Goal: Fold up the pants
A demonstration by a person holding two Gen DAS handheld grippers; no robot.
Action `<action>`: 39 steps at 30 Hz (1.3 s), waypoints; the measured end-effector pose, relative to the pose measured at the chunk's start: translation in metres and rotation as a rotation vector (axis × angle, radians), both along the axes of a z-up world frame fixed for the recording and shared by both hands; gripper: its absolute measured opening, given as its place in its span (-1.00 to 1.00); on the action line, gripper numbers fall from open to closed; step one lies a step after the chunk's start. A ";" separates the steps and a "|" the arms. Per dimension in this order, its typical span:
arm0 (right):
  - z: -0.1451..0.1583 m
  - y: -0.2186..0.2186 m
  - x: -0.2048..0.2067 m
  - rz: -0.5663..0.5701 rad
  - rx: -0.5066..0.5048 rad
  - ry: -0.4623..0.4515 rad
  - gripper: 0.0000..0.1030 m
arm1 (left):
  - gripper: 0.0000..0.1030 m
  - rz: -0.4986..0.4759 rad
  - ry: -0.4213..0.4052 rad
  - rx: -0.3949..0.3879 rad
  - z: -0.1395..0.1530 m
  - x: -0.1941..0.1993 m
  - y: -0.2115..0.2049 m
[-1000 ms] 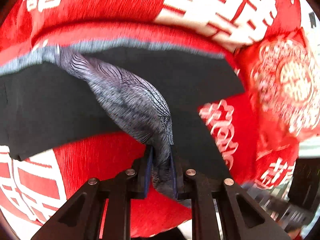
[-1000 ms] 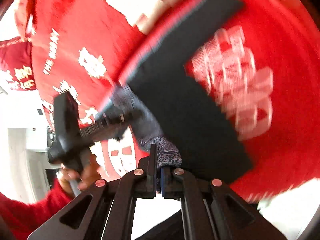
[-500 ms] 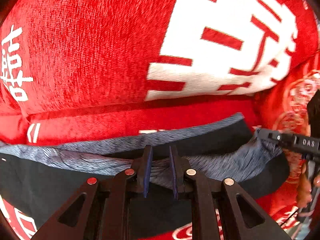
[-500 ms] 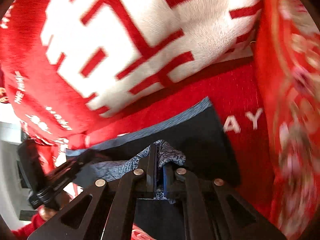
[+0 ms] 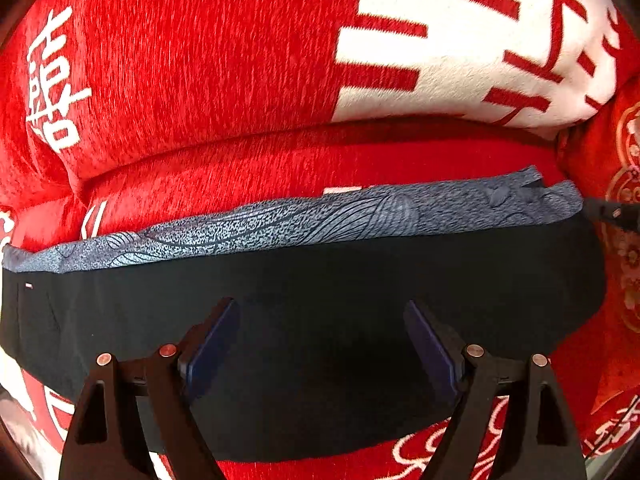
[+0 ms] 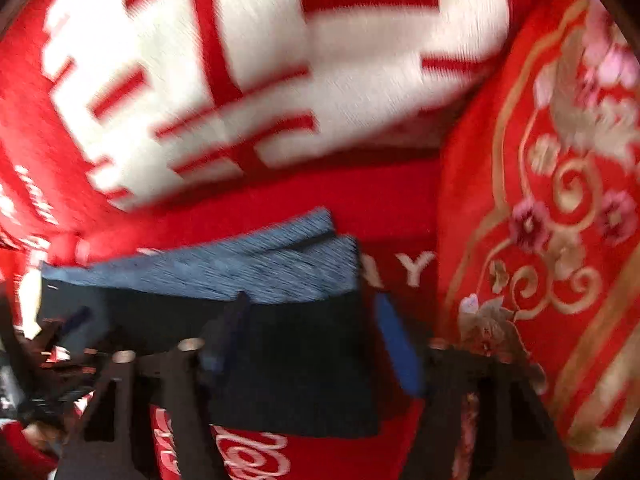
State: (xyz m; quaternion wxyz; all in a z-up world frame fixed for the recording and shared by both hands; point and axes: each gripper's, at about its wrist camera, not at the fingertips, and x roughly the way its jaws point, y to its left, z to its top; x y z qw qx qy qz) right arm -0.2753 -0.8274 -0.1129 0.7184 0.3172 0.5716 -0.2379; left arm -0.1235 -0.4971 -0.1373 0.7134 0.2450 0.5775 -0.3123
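**Pants flat on red blanket, both jaws letting go**

I see the pants (image 5: pixel 304 320) lying flat as a wide black band across the lower half of the left wrist view, spread from 9 o'clock to 3 o'clock. A grey patterned waistband strip (image 5: pixel 320 220) runs along their far edge, toward 12 o'clock; at its 2 o'clock end two layers of it show, one just behind the other. In the right wrist view the same pants (image 6: pixel 296 360) sit at centre and toward 9 o'clock, their right-hand edge ending near centre frame, with the blue-grey band (image 6: pixel 240 264) along the top. That view is motion-blurred.

The left gripper (image 5: pixel 320 344) hangs over the black fabric, jaws opening and already wide apart. Cloth lies below and between the pads, but the pads do not press it.

The right gripper (image 6: pixel 312 336) is also opening. One pad is over the black cloth, the other just past its right edge at 3 o'clock. I see nothing pinched between them.

The pants rest on a red blanket (image 5: pixel 200 80) with large white characters (image 5: pixel 460 40) toward 1 o'clock. A red embroidered cushion (image 6: pixel 552 200) with gold scrolls and pink flowers stands at 3 o'clock in the right view, near the pants' edge.

At 8 o'clock in the right view I make out the other gripper, blurred.
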 end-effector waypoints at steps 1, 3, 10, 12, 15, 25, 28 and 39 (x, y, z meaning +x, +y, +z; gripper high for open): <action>-0.011 -0.004 0.002 -0.011 0.011 0.024 -0.18 | 0.65 0.003 -0.008 0.010 -0.004 0.001 0.000; -0.035 -0.011 0.002 -0.043 0.055 0.068 -0.49 | 0.65 0.010 -0.013 0.023 -0.009 0.002 0.002; -0.019 -0.018 0.012 -0.011 -0.005 -0.014 -0.75 | 0.65 0.057 -0.026 0.028 -0.008 0.013 0.008; -0.021 -0.026 0.019 -0.045 -0.003 -0.012 -0.75 | 0.65 0.057 -0.037 0.038 -0.004 0.016 0.009; -0.024 -0.033 0.022 -0.109 0.027 0.007 -0.62 | 0.65 0.047 -0.047 0.044 0.005 0.024 0.018; 0.017 0.073 0.052 0.216 0.052 -0.143 0.29 | 0.65 0.177 -0.049 0.092 0.019 0.091 0.124; 0.014 0.113 0.074 0.282 0.076 -0.155 0.29 | 0.65 0.167 -0.068 0.078 0.022 0.111 0.148; 0.017 0.223 0.197 0.576 0.062 -0.198 0.29 | 0.65 -0.301 -0.079 0.020 0.005 0.193 0.153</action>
